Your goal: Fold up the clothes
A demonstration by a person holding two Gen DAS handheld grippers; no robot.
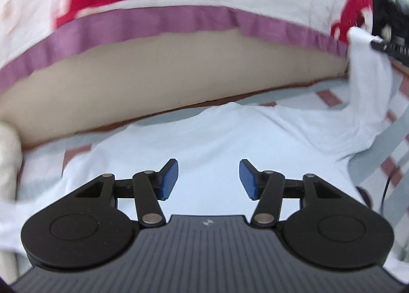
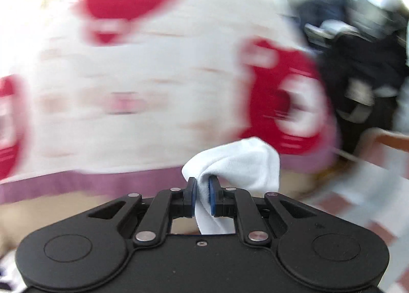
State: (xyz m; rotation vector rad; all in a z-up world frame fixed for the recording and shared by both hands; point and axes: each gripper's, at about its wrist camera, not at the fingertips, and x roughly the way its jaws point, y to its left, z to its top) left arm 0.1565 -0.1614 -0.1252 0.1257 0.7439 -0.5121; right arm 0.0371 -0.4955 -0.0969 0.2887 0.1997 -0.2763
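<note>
A white garment [image 1: 199, 139] lies spread on a checked bed sheet [image 1: 393, 165]. My left gripper [image 1: 208, 178] hovers over its middle with the blue pads well apart and nothing between them. One corner of the garment [image 1: 363, 63] is lifted at the upper right, where the other gripper [image 1: 388, 45] holds it up. In the right wrist view my right gripper [image 2: 202, 193] is shut on a bunched fold of that white garment [image 2: 237, 162], which sticks out above the pads. This view is strongly blurred.
A white quilt with red prints and a purple border [image 1: 158, 22] hangs above a beige bed frame [image 1: 153, 73] behind the garment. Dark, blurred items [image 2: 358, 63] fill the right of the right wrist view. A pale cushion [image 1: 9, 155] sits at the left edge.
</note>
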